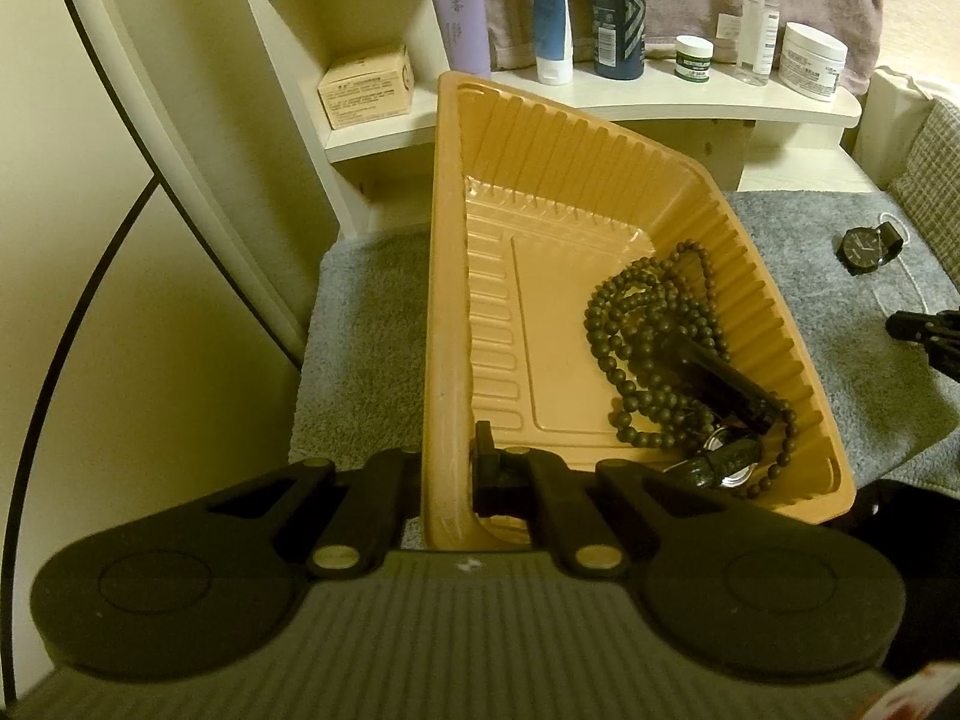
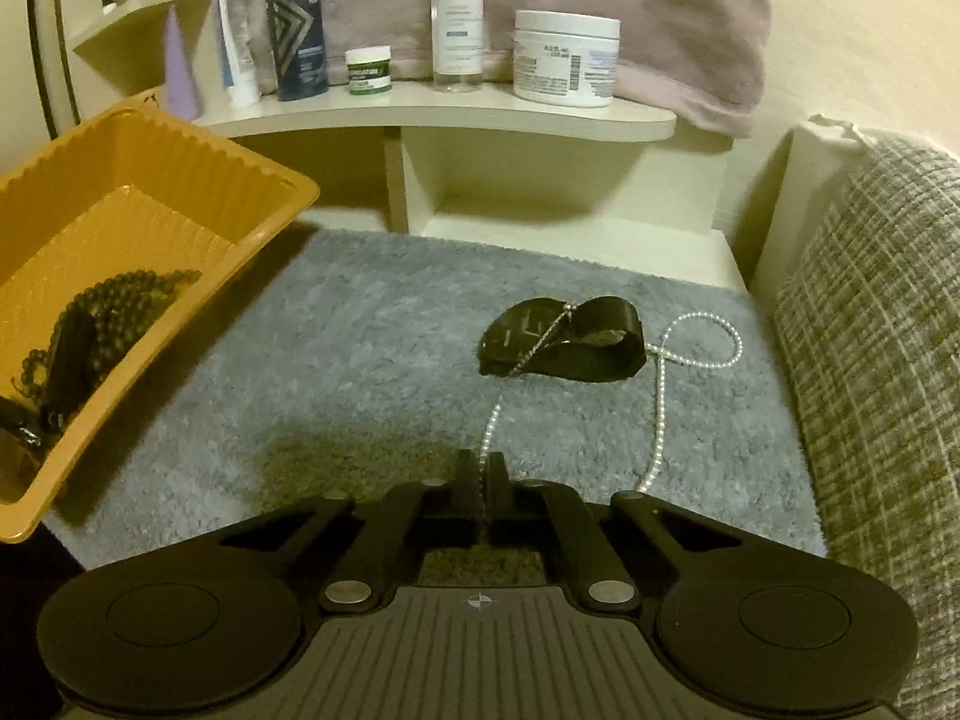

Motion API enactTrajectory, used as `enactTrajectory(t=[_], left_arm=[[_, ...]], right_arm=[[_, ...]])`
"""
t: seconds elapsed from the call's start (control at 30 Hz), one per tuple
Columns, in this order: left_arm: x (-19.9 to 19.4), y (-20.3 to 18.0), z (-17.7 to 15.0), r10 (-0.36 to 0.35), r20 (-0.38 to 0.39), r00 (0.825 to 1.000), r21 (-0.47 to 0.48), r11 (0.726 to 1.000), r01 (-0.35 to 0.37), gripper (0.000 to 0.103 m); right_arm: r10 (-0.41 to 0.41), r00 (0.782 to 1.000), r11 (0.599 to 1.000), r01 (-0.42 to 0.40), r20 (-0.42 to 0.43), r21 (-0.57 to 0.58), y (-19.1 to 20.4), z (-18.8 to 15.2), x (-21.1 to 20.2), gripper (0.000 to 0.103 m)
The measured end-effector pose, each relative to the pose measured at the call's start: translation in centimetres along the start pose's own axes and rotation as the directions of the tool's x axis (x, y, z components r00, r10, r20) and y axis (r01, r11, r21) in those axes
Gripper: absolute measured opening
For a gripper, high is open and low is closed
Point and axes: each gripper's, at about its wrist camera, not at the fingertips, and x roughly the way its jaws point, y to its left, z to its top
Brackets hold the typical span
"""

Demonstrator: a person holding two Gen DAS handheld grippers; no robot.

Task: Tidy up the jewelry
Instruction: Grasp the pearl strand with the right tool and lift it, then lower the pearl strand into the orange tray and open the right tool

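Observation:
My left gripper (image 1: pixel 447 468) is shut on the near left wall of an orange ribbed plastic tray (image 1: pixel 498 138) and holds it tilted. A dark bead necklace (image 1: pixel 645 324) and another dark item lie in the tray's low right corner. The tray also shows in the right wrist view (image 2: pixel 144 144). My right gripper (image 2: pixel 481 474) is shut on a white pearl strand (image 2: pixel 660 414) that trails over the grey mat and across a black watch (image 2: pixel 558 345). The watch also shows in the left wrist view (image 1: pixel 870 246).
A grey fluffy mat (image 2: pixel 360 348) covers the surface. A white shelf (image 2: pixel 444 114) behind holds bottles, tubes and jars, with a cardboard box (image 1: pixel 366 87) lower left. A checked cushion (image 2: pixel 876 324) stands at the right. A mirror edge is at the left.

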Motion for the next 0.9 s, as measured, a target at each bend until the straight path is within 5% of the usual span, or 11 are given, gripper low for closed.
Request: enactTrajectory(t=[0.3,0.6,0.9], left_arm=[[0.0,0.0,0.0,0.000,0.000,1.000,0.000,1.000,0.000,0.003],[0.0,-0.1,0.1,0.000,0.002,1.000,0.001,1.000,0.000,0.003],[0.0,-0.1,0.0,0.000,0.002,1.000,0.000,1.000,0.000,0.003]], right_arm=[[0.015,0.991,0.998,-0.022,0.136,0.051,-1.0,2.7,-4.7,0.002],[-0.015,0.950,0.998,-0.003,0.311,0.059,-2.5,7.8,-10.2,0.002],[0.030,0.923,0.999,-0.038,0.384,0.014,-2.3,10.8,-13.5,0.002]])
